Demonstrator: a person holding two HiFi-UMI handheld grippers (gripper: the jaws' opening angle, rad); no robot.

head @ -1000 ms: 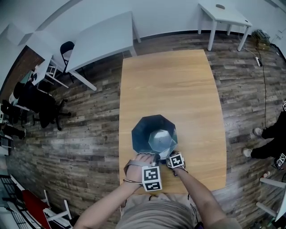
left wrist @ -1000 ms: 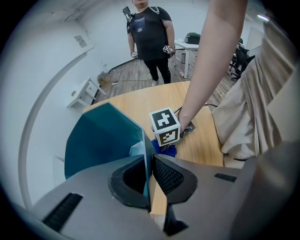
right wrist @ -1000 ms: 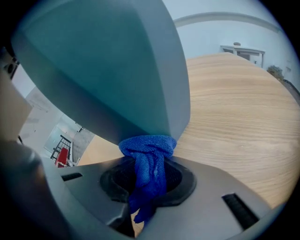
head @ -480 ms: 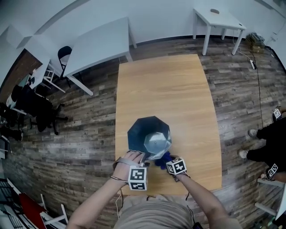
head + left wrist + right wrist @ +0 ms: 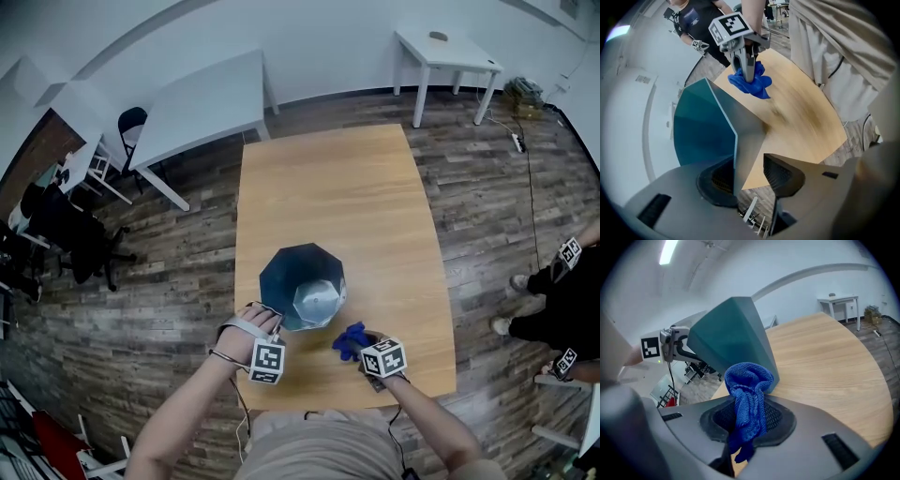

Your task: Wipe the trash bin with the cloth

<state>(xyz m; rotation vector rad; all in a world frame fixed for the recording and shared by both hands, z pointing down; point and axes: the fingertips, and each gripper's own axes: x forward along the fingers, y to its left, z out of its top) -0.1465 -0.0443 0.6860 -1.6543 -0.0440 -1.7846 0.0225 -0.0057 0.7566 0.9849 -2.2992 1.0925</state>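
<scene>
On the light wooden table [image 5: 328,187], my right claw [image 5: 749,423] clamps the crumpled blue cloth [image 5: 750,385] just beside the dark teal octagonal trash bin [image 5: 302,281], while my left claw [image 5: 746,176], jaws just opened, straddles the bin's wall without pressing.

Right gripper [image 5: 751,423] jaws clamped on blue cloth [image 5: 749,390]; teal trash bin [image 5: 733,336] just beyond, on wooden table [image 5: 825,357].

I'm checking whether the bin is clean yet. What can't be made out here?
- Marks on the trash bin: too small in the head view.
- Its far outer walls: hidden by its own rim and body in every view.
- The rest of the cloth below the grip: in the right gripper view, hidden by the right gripper itself.
</scene>
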